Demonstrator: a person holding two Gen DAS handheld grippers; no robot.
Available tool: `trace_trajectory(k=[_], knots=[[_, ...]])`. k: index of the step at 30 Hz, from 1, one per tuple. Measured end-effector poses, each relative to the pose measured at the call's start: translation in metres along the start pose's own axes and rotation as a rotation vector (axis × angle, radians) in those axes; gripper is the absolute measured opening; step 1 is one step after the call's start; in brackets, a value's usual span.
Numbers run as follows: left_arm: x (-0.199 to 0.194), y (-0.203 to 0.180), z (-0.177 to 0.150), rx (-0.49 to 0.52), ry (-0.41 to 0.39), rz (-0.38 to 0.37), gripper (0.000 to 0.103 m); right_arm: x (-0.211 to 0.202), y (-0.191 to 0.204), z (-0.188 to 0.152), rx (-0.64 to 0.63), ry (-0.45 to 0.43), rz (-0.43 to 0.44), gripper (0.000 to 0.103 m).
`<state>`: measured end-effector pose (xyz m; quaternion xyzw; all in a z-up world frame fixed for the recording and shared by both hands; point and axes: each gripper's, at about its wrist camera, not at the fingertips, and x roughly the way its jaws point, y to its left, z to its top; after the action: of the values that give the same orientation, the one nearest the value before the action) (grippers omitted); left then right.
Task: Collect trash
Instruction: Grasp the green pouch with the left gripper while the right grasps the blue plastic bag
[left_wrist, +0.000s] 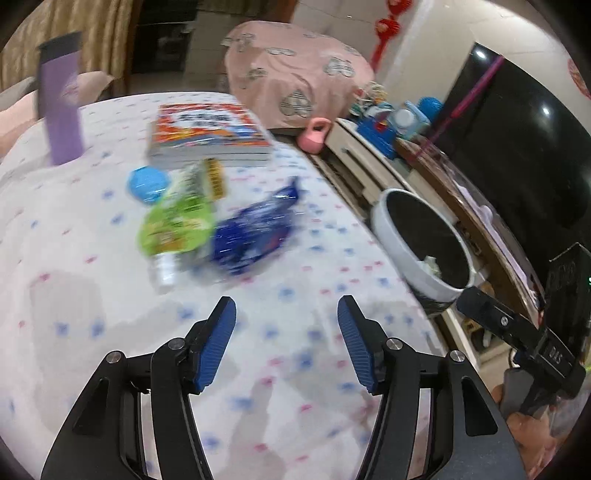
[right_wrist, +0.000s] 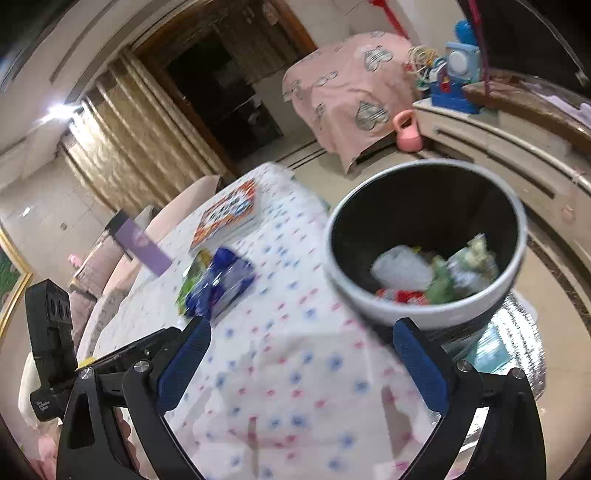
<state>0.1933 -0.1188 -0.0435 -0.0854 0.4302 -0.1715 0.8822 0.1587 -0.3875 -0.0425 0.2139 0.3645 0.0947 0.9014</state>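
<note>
A green-labelled plastic bottle with a blue cap lies on the dotted white tablecloth, next to a crumpled blue wrapper. My left gripper is open and empty, a little short of them. The white bin with a black liner stands off the table's right edge. In the right wrist view the bin holds several pieces of trash. My right gripper is open and empty above the tablecloth, beside the bin. The blue wrapper lies to its left.
A stack of books and a purple box stand farther back on the table. A pink kettlebell, a low cabinet with toys and a dark TV are to the right. A pink-covered seat is behind.
</note>
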Motion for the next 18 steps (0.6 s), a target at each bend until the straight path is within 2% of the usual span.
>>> trace_trajectory(k=[6,18], knots=[[-0.009,0.043,-0.01,-0.07,0.0,0.037,0.058,0.024,0.034,-0.018,-0.046,0.069,0.035,0.1],[-0.017,0.083,-0.006,-0.108,-0.016,0.092,0.058,0.062,0.073,-0.027,-0.078,0.125,0.066,0.1]])
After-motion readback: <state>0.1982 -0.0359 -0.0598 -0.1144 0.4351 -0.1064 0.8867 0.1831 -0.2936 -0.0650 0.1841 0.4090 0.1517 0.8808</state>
